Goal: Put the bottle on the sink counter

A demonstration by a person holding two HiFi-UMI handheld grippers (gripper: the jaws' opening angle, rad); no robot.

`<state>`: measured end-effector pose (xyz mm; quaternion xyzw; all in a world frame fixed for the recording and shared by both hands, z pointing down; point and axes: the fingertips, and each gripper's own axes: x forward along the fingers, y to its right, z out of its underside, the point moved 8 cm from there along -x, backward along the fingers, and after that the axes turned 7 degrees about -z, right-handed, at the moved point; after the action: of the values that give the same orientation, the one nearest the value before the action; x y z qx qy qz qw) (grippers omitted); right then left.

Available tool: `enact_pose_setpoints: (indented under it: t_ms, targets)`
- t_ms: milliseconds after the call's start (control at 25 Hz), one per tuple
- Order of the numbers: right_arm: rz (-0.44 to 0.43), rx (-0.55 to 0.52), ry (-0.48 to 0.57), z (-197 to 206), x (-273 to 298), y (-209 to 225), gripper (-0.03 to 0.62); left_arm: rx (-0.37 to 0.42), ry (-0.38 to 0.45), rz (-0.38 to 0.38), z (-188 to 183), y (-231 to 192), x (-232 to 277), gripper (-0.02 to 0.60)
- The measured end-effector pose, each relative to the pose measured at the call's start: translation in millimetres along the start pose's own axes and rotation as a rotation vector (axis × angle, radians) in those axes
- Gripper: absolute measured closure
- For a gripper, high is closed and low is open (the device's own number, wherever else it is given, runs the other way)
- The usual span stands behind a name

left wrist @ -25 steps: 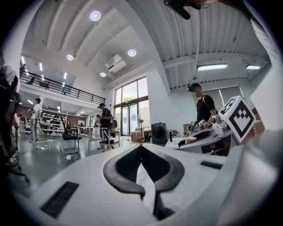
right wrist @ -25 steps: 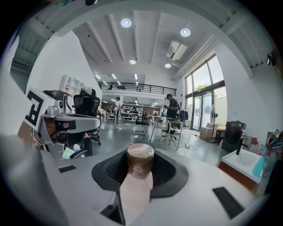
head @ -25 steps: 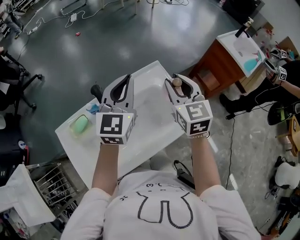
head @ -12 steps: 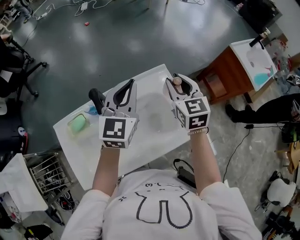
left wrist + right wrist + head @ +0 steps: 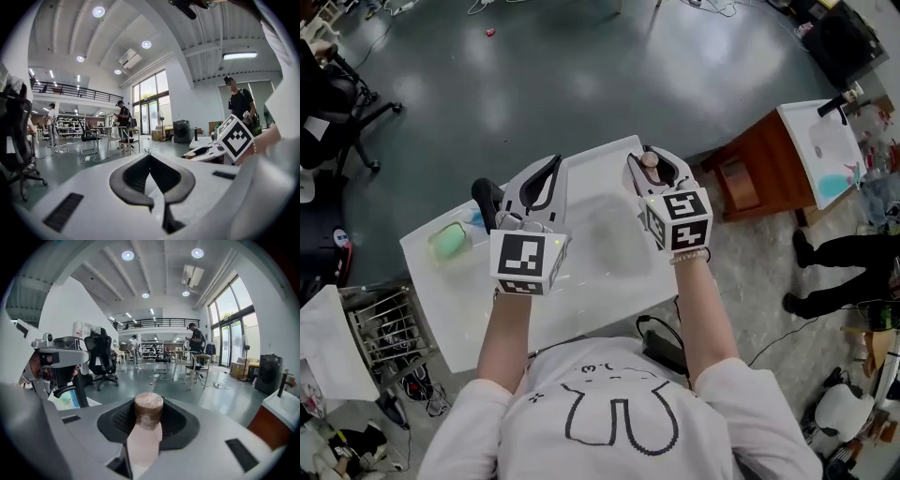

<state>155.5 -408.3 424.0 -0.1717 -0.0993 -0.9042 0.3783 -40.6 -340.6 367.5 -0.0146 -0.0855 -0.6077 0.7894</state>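
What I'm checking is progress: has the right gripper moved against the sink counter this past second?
No: the right gripper still hovers by the sink counter's far right edge.

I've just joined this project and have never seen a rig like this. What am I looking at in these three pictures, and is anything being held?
There is no robot here. A person holds a two-jaw gripper in each hand, and the cubes with black-and-white squares are part of those grippers.

The top-down picture comes from a camera on the person's head. The other two come from a camera riding on each gripper, looking along its jaws.

Below the hands is a white sink counter with a basin. A black faucet stands at its left, with a green lump beside it, perhaps soap or a sponge.

The right gripper is closed on a pale bottle with a brown cap. The left gripper has its jaws together and holds nothing.
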Motion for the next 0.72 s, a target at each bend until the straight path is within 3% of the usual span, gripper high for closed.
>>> enact_pose_setpoints:
  t_ms: [720]
  targets:
    - [-0.062,0.043,-0.075,29,59,26,0.456,-0.003,-0.062,-0.057,17,-6,24,0.572]
